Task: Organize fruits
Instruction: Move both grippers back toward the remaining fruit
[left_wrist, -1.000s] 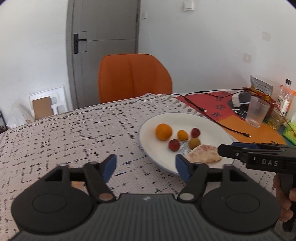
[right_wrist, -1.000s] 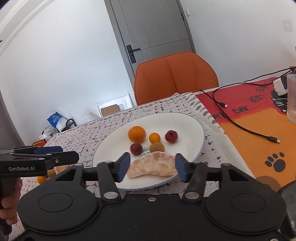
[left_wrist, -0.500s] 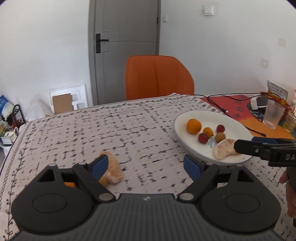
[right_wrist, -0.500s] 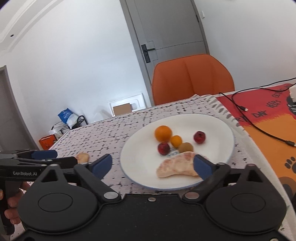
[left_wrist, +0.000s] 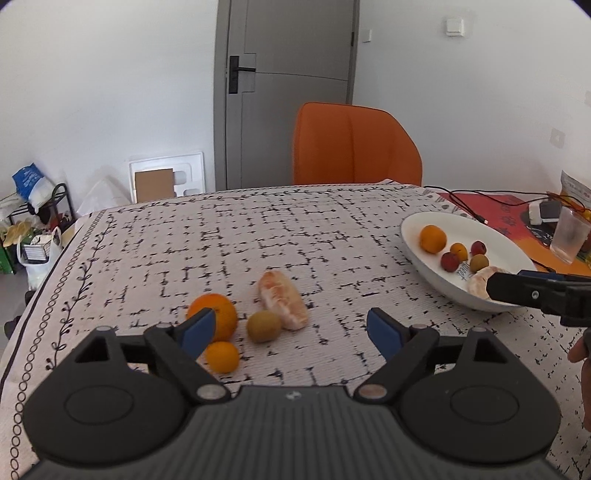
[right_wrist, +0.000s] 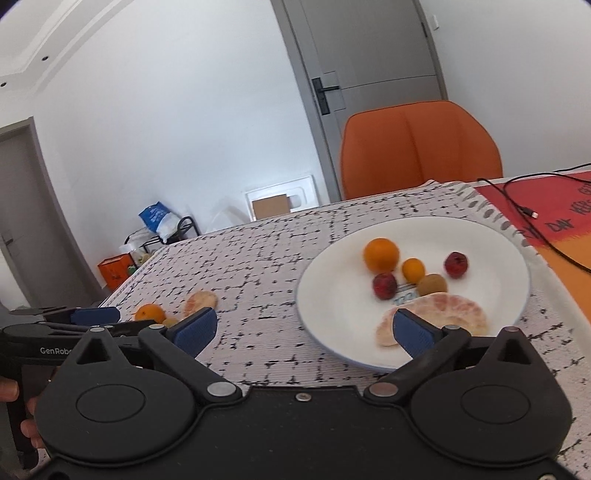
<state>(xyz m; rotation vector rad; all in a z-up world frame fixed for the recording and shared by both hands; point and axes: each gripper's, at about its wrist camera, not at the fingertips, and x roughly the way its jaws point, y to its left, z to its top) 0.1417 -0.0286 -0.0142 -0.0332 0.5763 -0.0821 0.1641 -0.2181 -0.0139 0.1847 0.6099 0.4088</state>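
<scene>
Left gripper gaping, empty, over loose fruit at lower centre; right gripper likewise.
I judge next: close on the kiwi, carry to the plate.

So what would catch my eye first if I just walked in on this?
Probably the white plate of small fruits on the patterned tablecloth, with a peeled citrus piece at its near edge. Then the loose fruits to its left: a big orange, a greenish fruit and another peeled piece. Behind the table stands a bright orange chair.
</scene>
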